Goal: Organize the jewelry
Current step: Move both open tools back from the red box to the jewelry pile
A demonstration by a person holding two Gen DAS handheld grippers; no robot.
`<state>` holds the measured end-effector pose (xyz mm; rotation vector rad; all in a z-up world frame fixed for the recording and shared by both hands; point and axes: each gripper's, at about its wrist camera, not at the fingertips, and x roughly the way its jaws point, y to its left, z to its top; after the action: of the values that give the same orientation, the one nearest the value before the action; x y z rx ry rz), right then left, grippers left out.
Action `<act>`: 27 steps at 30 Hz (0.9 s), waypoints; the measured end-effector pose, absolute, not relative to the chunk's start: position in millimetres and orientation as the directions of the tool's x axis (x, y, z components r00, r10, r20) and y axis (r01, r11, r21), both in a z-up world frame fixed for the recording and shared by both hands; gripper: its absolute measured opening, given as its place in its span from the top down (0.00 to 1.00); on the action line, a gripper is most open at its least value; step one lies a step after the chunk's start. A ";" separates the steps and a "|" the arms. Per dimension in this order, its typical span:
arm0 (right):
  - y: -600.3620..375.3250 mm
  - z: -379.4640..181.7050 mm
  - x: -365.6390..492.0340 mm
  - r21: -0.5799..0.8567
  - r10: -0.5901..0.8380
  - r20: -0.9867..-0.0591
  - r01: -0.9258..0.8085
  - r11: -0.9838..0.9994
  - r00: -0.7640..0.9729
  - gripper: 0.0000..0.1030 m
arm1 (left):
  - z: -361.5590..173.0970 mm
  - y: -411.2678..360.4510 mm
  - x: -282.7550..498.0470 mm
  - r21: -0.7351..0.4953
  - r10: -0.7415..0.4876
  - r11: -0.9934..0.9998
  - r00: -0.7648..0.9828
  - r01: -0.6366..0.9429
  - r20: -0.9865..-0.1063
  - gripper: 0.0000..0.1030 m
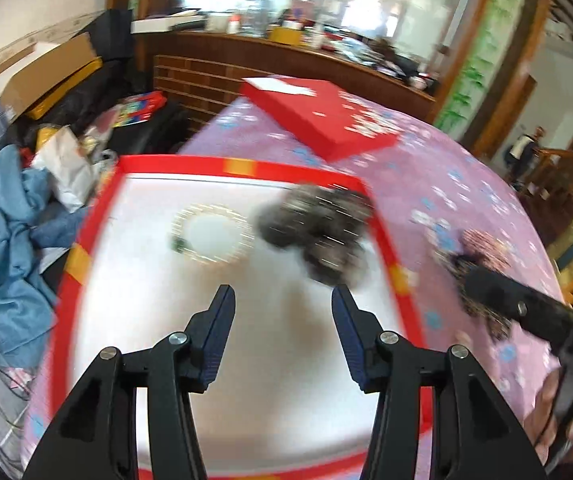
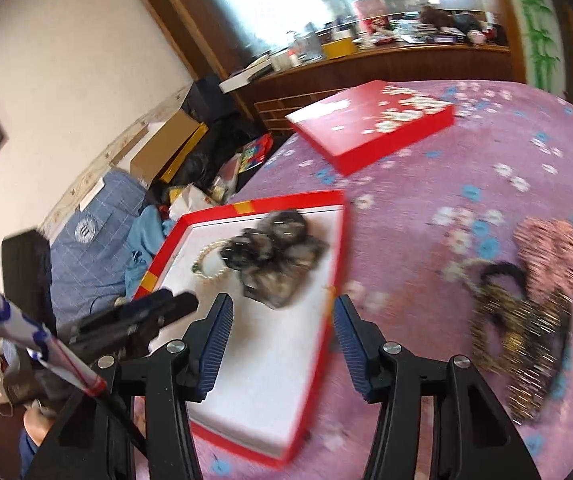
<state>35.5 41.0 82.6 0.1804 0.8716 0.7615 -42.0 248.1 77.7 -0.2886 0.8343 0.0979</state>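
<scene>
Shallow red-rimmed tray (image 1: 222,166), white-lined, on the floral pink bed cover (image 2: 426,184). Inside: round pearl bracelet (image 1: 210,236) beside fuzzy grey scrunchies (image 1: 318,232), blurred. Left gripper (image 1: 282,300) and right gripper (image 2: 282,310) both parted, empty. Beaded, perhaps sequinned, hair pieces (image 2: 526,320) outside the tray.

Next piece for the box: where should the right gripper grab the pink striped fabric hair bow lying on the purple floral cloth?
Probably pinch the pink striped fabric hair bow at its narrow middle, where the loops gather. Come down from above with the right gripper, open and empty, jaws spanning that waist. Approach from its far side: the gold-and-black beaded hair piece lies against its near edge. Motion blur hides finer detail.
</scene>
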 end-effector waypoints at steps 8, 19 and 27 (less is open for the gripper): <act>-56.7 91.0 35.7 0.469 0.630 -0.594 -0.422 0.776 0.500 0.45 | 83.9 158.6 -51.8 -0.238 -0.145 0.970 0.673 -0.046 -0.725 0.53; -147.7 36.3 62.8 0.622 0.654 -0.596 -0.249 0.743 0.466 0.45 | 65.6 81.9 -45.0 -0.217 -0.180 0.976 0.611 0.014 -0.771 0.53; -121.7 27.5 64.7 0.617 0.688 -0.600 -0.312 0.723 0.408 0.45 | 53.9 71.4 -36.7 -0.221 -0.179 0.975 0.599 0.004 -0.781 0.53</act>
<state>64.7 -121.7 27.5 0.4477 0.9576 0.6571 -36.7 71.4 53.9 -0.2044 0.9245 -0.1070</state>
